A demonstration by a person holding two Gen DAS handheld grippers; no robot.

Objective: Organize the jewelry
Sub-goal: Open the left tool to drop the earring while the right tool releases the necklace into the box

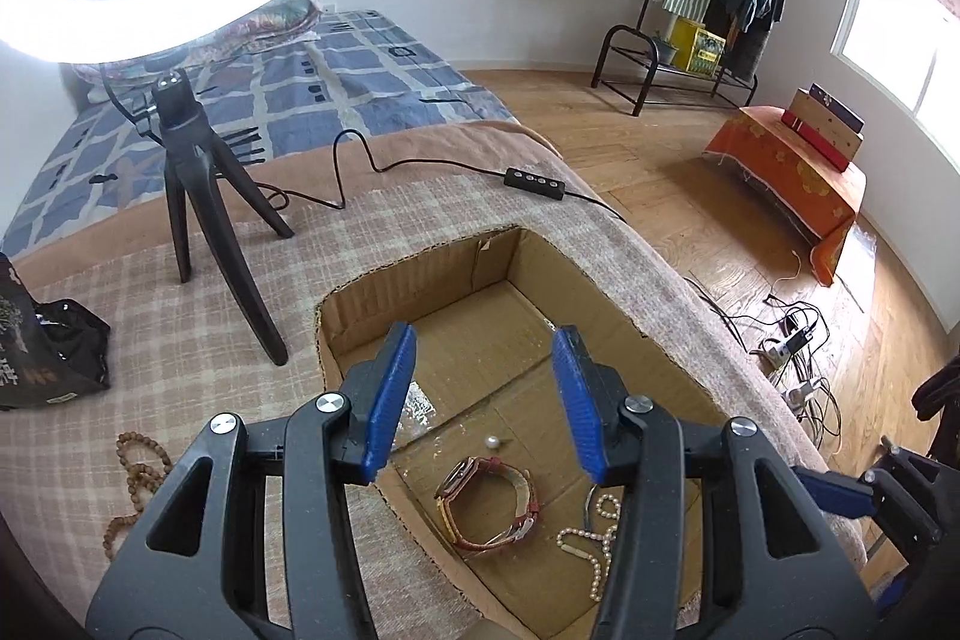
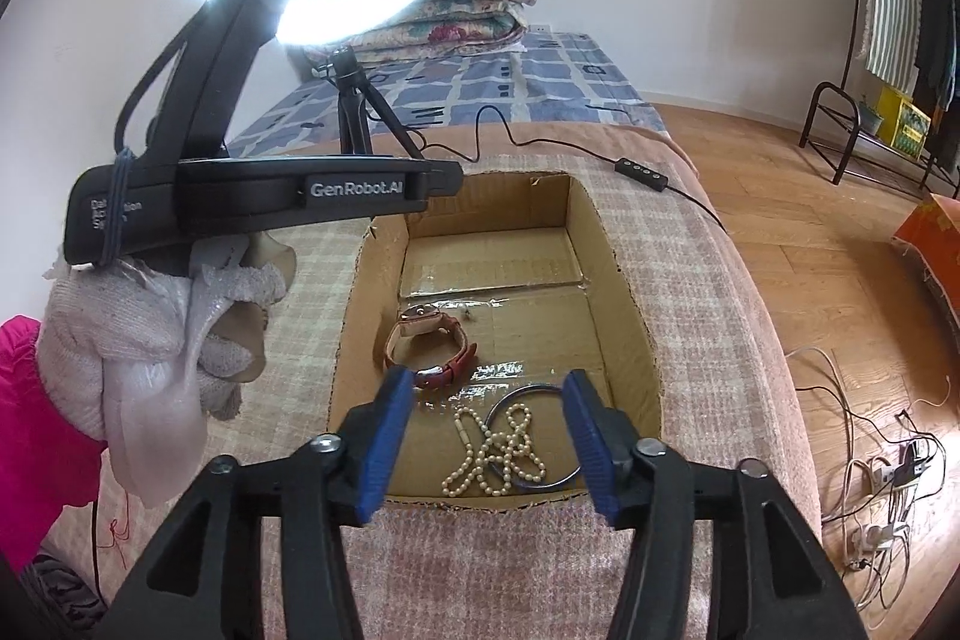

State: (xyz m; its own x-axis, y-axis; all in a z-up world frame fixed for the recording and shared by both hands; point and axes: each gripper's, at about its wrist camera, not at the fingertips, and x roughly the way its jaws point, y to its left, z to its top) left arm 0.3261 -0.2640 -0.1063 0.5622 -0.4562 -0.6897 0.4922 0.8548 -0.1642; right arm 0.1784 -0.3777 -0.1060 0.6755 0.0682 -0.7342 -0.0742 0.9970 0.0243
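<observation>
A cardboard box [image 1: 420, 274] is sunk into the checked blanket. On its floor lie a red-strapped watch [image 1: 489, 499], a loose pearl [image 1: 492, 441] and a pearl necklace [image 1: 591, 544]. My left gripper [image 1: 483, 334] hangs open above the box, nothing between its blue pads. In the right wrist view the right gripper [image 2: 489, 379] is open over the near end of the box [image 2: 492, 202], above the pearl necklace [image 2: 498, 454] and a dark bangle [image 2: 570, 475]. The watch [image 2: 429, 343] lies further in. A gloved hand [image 2: 150, 340] holds the left tool at the left.
A wooden bead string [image 1: 135, 484] lies on the blanket left of the box. A ring-light tripod [image 1: 192, 196], its cable remote [image 1: 536, 176] and a black bag [image 1: 54, 358] stand behind and to the left. The blanket edge drops to a wooden floor with cables [image 1: 792, 340].
</observation>
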